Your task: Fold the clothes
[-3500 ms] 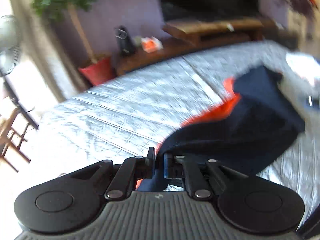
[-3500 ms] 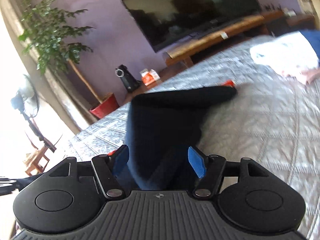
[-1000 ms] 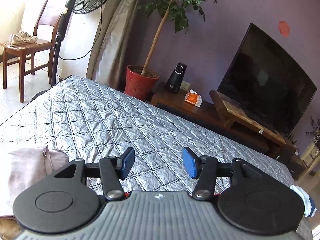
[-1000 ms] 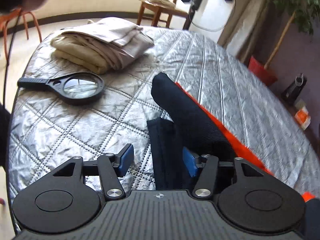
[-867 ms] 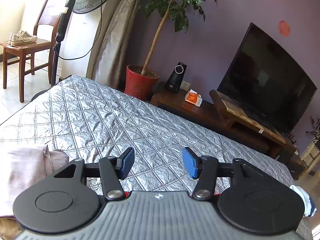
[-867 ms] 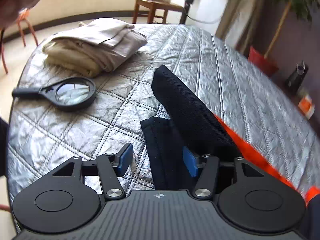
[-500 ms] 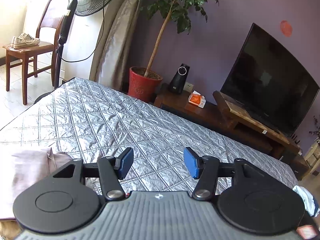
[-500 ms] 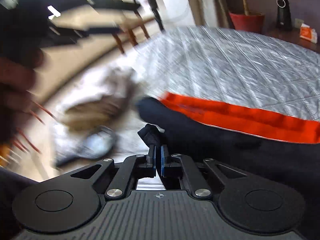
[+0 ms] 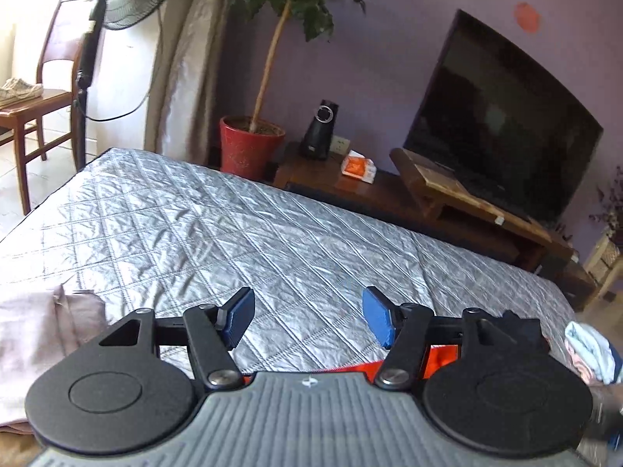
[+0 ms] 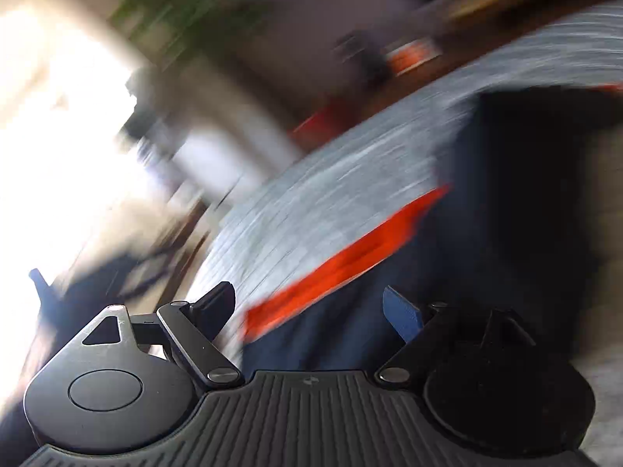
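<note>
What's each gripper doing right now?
Left gripper: jaws opening, nothing between them.
Right gripper: jaws opening wide, no grip on the dark garment ahead.

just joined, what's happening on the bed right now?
A person is folding clothes on a silver quilted bedspread with a handheld gripper in each hand. The right gripper has a navy garment with an orange stripe in front of it; its jaws are opening and the pads are not pressing the cloth, though that view is badly blurred. The left gripper hovers over bare quilt, jaws opening, nothing between them. A pale pink garment lies at its left.
</note>
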### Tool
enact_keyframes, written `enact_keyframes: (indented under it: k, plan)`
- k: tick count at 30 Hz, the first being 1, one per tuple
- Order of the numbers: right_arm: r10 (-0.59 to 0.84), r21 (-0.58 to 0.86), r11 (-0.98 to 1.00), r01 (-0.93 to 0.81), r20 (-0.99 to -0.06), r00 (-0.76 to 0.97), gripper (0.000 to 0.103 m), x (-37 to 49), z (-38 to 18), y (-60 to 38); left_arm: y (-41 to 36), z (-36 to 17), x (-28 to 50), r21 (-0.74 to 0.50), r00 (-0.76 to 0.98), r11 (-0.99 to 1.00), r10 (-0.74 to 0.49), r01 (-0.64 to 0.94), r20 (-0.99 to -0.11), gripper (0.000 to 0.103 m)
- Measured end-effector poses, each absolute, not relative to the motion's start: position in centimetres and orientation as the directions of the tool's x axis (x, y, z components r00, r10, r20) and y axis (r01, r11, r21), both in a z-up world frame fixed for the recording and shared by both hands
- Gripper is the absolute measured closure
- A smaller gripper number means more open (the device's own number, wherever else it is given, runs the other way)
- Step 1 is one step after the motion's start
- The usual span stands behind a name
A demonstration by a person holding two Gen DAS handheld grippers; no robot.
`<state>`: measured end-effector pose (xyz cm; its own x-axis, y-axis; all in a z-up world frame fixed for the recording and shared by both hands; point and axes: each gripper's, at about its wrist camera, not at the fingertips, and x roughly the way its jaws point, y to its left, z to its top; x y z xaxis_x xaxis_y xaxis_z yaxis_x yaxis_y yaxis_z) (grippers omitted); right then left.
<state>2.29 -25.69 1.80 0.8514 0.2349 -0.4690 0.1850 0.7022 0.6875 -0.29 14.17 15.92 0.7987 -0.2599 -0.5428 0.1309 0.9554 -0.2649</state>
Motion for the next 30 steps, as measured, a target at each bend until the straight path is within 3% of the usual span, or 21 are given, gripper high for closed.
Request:
enact_keyframes:
  k: [2, 4, 7, 11, 17, 19, 20, 21, 22, 23, 30]
  plan:
    - [0.099, 0.668, 0.671, 0.321, -0.510, 0.854, 0.014, 2.2, 1.6, -30.6, 13.3, 15.6, -0.3, -0.247, 0.786, 0.956, -0.274, 0.159, -0.554, 0.045]
    - [0.067, 0.643, 0.665, 0.380, -0.558, 0.827, 0.014, 3.7, 1.4, -33.8, 12.6, 15.4, -0.2, -0.237, 0.778, 0.956, -0.281, 0.174, -0.561, 0.045]
    - [0.117, 0.627, 0.680, 0.379, -0.603, 0.789, 0.014, 7.2, 1.0, -35.7, 11.8, 15.0, 0.0, -0.230, 0.769, 0.955, -0.288, 0.187, -0.571, 0.045]
    - [0.200, 0.694, 0.620, 0.365, -0.590, 0.782, 0.011, 11.4, -0.7, -37.3, 10.6, 14.3, 0.2, -0.225, 0.746, 0.951, -0.306, 0.211, -0.591, 0.044]
    - [0.187, 0.678, 0.584, 0.447, -0.648, 0.738, 0.012, 14.0, -3.5, -38.4, 7.4, 12.7, -0.4, -0.199, 0.677, 0.929, -0.364, 0.312, -0.639, 0.045]
    - [0.184, 0.662, 0.596, 0.454, -0.664, 0.725, 0.024, 14.3, -4.2, -38.3, 6.1, 12.1, -0.8, -0.192, 0.650, 0.917, -0.385, 0.349, -0.656, 0.044]
    - [0.173, 0.660, 0.602, 0.449, -0.657, 0.734, 0.058, 14.1, -4.2, -38.2, 5.4, 11.7, -0.9, -0.188, 0.626, 0.909, -0.396, 0.372, -0.672, 0.044]
    - [0.162, 0.658, 0.609, 0.443, -0.650, 0.743, 0.075, 13.9, -4.3, -38.2, 4.7, 11.2, -1.1, -0.181, 0.602, 0.901, -0.403, 0.395, -0.689, 0.044]
    - [0.141, 0.656, 0.620, 0.431, -0.634, 0.761, 0.080, 13.6, -3.8, -38.1, 3.9, 10.7, -1.3, -0.162, 0.579, 0.894, -0.399, 0.418, -0.711, 0.044]
    - [0.115, 0.652, 0.635, 0.415, -0.610, 0.784, 0.091, 13.2, -3.1, -38.0, 3.2, 10.0, -1.6, -0.140, 0.555, 0.887, -0.391, 0.440, -0.734, 0.044]
    - [-0.015, 0.498, 0.847, 0.187, -0.330, 0.944, 0.092, 8.0, 6.5, -35.1, 1.1, 5.8, -2.5, -0.127, 0.407, 0.858, -0.360, 0.497, -0.839, 0.049]
